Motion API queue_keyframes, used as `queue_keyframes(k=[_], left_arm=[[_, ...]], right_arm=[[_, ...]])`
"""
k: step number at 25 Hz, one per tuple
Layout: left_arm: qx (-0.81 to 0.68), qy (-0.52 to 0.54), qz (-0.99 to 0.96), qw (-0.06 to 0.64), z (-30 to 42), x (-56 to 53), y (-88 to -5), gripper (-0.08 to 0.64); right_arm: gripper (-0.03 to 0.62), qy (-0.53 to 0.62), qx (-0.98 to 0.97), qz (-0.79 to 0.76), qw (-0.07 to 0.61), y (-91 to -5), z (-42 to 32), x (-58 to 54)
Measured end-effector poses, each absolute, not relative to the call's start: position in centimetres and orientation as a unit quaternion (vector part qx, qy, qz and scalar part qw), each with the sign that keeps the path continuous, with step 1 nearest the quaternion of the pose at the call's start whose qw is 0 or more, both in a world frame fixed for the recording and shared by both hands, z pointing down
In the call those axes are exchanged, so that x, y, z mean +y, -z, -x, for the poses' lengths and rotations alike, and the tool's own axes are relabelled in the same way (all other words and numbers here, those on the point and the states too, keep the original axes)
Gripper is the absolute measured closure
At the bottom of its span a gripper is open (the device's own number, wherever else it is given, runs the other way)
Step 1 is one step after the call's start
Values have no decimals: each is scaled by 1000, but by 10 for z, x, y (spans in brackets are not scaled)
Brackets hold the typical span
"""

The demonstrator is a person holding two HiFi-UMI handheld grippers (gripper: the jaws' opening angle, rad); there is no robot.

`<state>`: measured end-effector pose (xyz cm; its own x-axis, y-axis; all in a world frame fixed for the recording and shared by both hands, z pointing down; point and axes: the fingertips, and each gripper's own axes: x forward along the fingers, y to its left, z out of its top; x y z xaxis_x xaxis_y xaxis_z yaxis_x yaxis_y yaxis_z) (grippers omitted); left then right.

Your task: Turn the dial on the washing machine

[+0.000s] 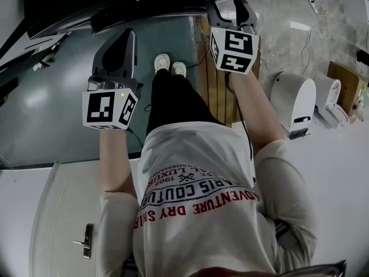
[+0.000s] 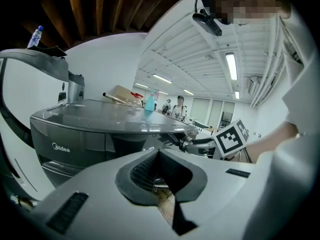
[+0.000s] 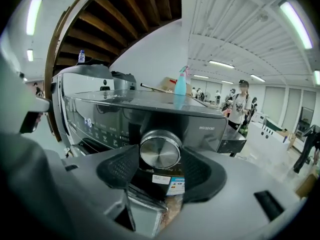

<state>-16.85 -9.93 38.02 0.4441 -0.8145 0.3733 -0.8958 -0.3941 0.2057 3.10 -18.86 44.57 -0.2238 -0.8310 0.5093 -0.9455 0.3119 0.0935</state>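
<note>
The dial [image 3: 160,150] sits centre frame in the right gripper view, on the washing machine's [image 3: 115,115] dark front panel. The right gripper [image 3: 160,168] is lined up on it, jaws wide either side, not yet pressing. The left gripper [image 2: 161,171] hangs aside, jaws apart and empty, evidently kept clear.

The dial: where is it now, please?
The dial sits on the washing machine's front panel, centred between the right gripper's open jaws in its own view.
</note>
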Motion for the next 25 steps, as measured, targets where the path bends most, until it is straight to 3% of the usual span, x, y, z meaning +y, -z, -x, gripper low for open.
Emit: queue_keyframes(k=[9, 16, 20, 25], left_arm=[[-532, -121, -823, 158, 174, -97, -370, 545], [-534, -113, -824, 154, 168, -97, -365, 545], [-536, -115, -822, 153, 168, -97, -363, 545], [-536, -120, -821, 155, 169, -97, -366, 545]], right_arm=[[319, -241, -773, -569, 145, -447, -36, -191], [314, -251, -778, -561, 130, -447, -37, -190], [307, -193, -783, -565, 176, -445, -38, -182], [296, 4, -787, -545, 289, -441, -29, -179]])
